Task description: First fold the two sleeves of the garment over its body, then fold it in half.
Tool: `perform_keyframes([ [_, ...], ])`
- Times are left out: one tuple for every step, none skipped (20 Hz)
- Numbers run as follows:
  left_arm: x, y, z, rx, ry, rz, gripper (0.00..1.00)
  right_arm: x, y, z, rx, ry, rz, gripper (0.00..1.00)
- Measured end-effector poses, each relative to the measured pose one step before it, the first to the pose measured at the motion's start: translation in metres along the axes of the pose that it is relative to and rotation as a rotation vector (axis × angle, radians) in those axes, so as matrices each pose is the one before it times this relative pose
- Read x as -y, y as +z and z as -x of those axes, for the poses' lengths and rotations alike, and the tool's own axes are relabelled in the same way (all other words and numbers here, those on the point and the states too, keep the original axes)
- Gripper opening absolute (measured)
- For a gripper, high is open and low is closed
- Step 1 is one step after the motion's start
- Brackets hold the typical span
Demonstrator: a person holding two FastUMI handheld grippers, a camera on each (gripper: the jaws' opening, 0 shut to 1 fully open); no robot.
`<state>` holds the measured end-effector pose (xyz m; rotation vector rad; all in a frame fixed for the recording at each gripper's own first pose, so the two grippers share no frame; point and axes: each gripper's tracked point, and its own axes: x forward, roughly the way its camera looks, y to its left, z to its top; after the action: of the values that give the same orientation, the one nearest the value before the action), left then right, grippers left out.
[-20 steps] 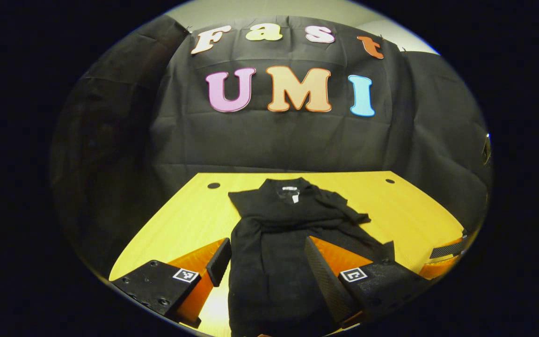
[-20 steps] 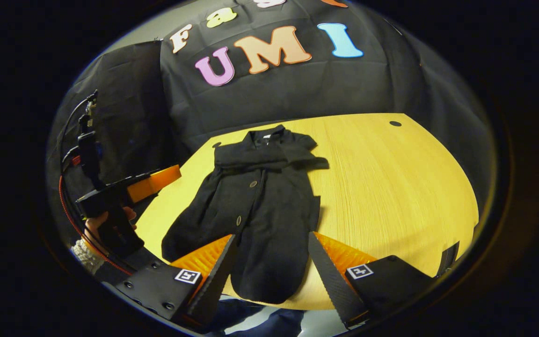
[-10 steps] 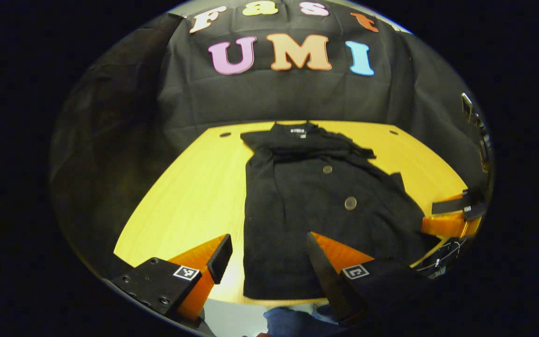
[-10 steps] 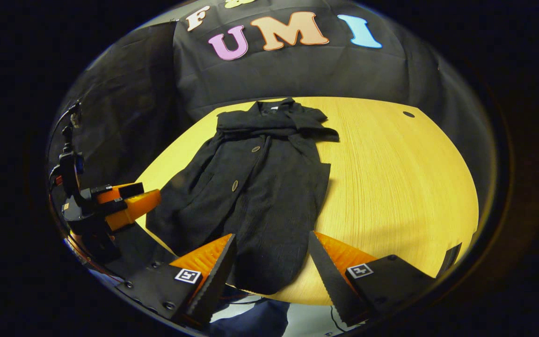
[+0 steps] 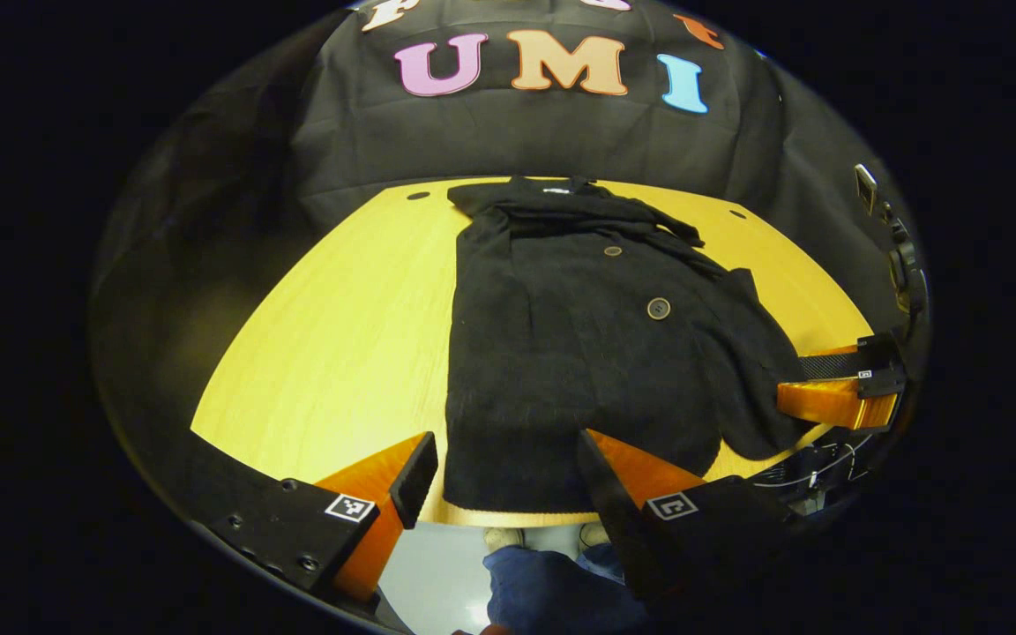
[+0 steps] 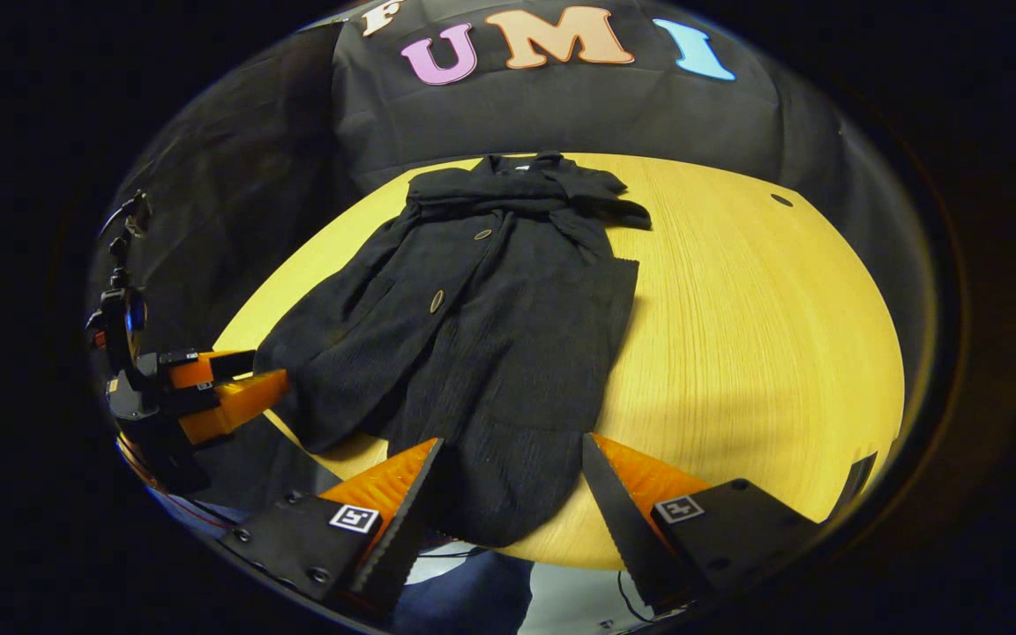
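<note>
A black buttoned garment (image 5: 596,335) lies lengthwise on the yellow wooden table (image 5: 340,326), collar at the far end, hem at the near edge. Both sleeves lie folded across its upper body (image 6: 526,190). My left gripper (image 5: 504,467) hovers open over the hem's near left part, nothing between its fingers. My right gripper (image 6: 508,494) hovers open above the hem (image 6: 495,503) at the near table edge, holding nothing. The right gripper (image 5: 834,388) also appears at the right rim of the left gripper view; the left gripper (image 6: 208,392) appears at the left of the right gripper view.
The table (image 6: 755,335) has bare wood to the right of the garment and small dark holes (image 6: 780,200) near its far corners. A person's blue-trousered legs (image 5: 552,586) are below the near edge. Black cloth walls surround the table.
Both grippers have pulled back toward the near table edge and risen, so the whole garment and its hem came into sight. Both stayed open.
</note>
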<state>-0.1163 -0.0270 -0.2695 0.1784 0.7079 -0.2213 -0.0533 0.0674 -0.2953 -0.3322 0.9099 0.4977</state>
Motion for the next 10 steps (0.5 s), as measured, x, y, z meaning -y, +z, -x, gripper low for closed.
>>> perform_keyframes([
  [0.00210,-0.00430,-0.00098,-0.00942,-0.00551,-0.00198,0.96,-0.00014,-0.00090,-0.00119,-0.00187,-0.00300,0.00607,0.97],
  [0.00155,-0.00427,-0.00092,-0.01048,-0.00336,-0.00325,0.96,-0.00070,-0.00233,-0.00075,-0.00481,-0.00259,0.00504,0.97],
  [-0.00001,-0.00447,-0.00107,-0.01617,-0.00111,-0.00341,0.96,0.00061,-0.00089,-0.00061,-0.00632,-0.00207,0.00231,0.97],
  [-0.00063,-0.00346,-0.00390,-0.01703,0.00026,-0.00062,0.96,0.00035,-0.00278,-0.00211,-0.00809,-0.00264,0.00036,0.97],
  [0.00064,-0.00244,-0.00082,-0.01131,-0.00446,0.00116,0.96,0.00007,-0.00177,-0.00244,-0.00612,-0.00429,-0.00045,0.97],
  [0.00011,-0.00112,-0.00004,-0.00806,-0.00074,0.00265,0.94,0.00025,0.00039,-0.00051,0.00028,-0.00402,0.00394,0.90],
  [0.00073,0.00237,0.00067,0.00812,-0.00181,-0.00186,0.96,-0.00066,-0.00011,-0.00050,0.00255,-0.00370,0.00672,0.97],
  [-0.00013,-0.00261,-0.00113,-0.00782,-0.00105,0.00046,0.98,0.00082,-0.00099,0.00034,0.00376,-0.00645,0.00972,0.90],
  [0.00067,0.00192,0.00057,0.00695,-0.00088,-0.00086,0.97,0.00001,0.00032,-0.00146,0.00181,-0.00770,0.01370,0.89],
  [0.00102,-0.00085,-0.00077,-0.00437,-0.00044,-0.00231,0.98,0.00067,-0.00021,0.00007,0.00304,-0.01241,0.01825,0.87],
])
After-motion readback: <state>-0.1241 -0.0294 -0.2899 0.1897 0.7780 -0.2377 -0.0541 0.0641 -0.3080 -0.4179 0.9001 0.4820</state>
